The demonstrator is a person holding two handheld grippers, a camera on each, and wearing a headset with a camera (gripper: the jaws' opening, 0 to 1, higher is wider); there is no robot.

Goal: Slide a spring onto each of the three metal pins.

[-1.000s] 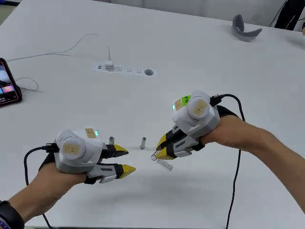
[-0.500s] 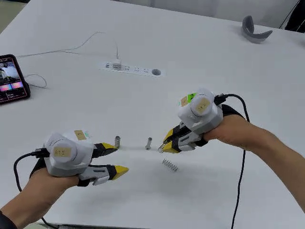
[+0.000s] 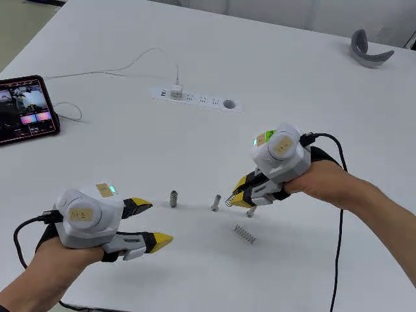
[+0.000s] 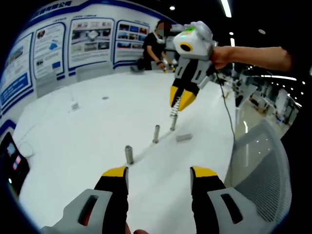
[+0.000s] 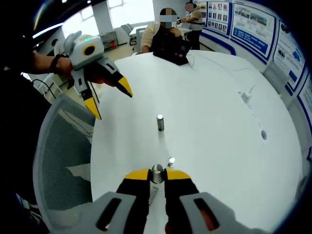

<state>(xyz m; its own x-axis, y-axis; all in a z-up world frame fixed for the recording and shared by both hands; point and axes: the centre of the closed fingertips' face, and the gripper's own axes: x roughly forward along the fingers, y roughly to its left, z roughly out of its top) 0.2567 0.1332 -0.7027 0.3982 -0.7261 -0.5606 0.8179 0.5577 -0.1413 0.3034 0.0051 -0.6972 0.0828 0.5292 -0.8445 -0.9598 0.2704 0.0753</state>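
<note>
Right tool [image 5: 156, 174] is clamped on a spring [image 5: 156, 169], just right of the middle pin [image 3: 216, 203]; the head view adds a loose spring [image 3: 244, 234] on the counter [image 3: 292, 78] near that pin; left tool [image 4: 160, 171] gapes wide, empty; its sticker [image 3: 80, 214] is unreadable.

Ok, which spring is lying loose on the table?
The small metal coil spring lying flat on the white table; a second spring is clamped in the right gripper.
</note>
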